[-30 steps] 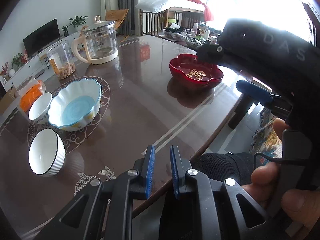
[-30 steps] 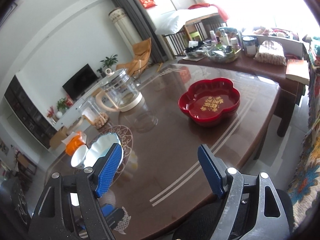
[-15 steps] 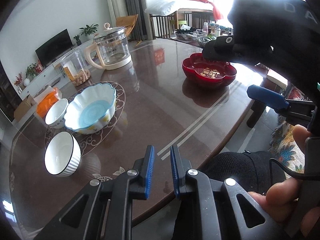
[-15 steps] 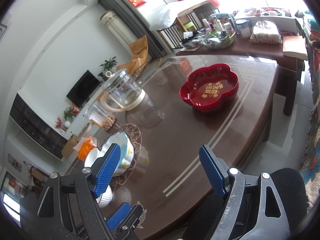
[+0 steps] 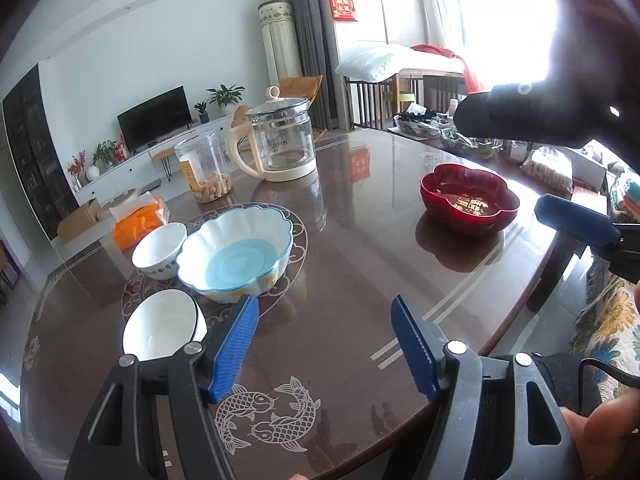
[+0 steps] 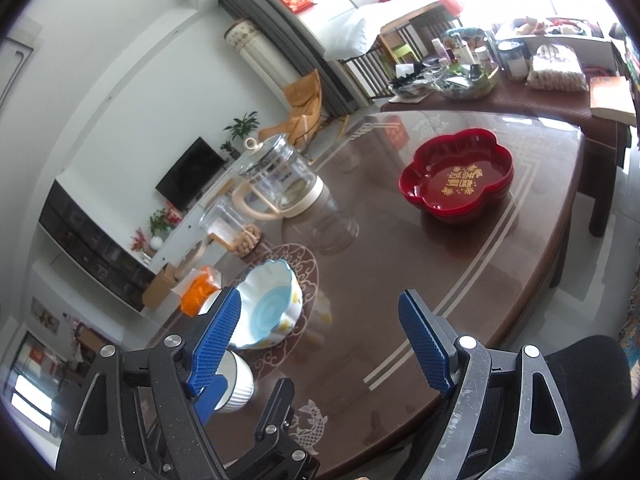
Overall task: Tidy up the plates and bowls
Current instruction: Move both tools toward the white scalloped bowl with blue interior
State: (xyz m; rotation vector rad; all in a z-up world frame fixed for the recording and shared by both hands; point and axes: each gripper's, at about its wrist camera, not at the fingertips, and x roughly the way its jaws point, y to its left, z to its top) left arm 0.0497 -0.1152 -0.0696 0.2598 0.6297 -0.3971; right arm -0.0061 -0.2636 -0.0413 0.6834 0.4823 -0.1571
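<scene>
A scalloped white bowl with a blue bottom (image 5: 236, 254) (image 6: 270, 306) stands on the brown glass-topped table (image 5: 360, 280), flanked by a small white bowl (image 5: 159, 250) behind it and a ribbed white bowl with a dark rim (image 5: 162, 326) (image 6: 236, 388) in front. A red flower-shaped dish (image 5: 468, 198) (image 6: 458, 176) sits far right. My left gripper (image 5: 324, 346) hovers over the table's near edge, its jaws opening with nothing between them. My right gripper (image 6: 320, 340) is held wide open and empty over the table, to the right of the left one.
A glass kettle (image 5: 280, 144) and a clear jar of snacks (image 5: 204, 170) stand at the table's far side, an orange packet (image 5: 138, 222) at its left. A cluttered side table (image 6: 500, 80) lies beyond. A hand (image 5: 600, 428) is at lower right.
The left gripper's jaws went from shut to wide apart, and it turned towards the bowls. The right gripper drifted slightly, still open.
</scene>
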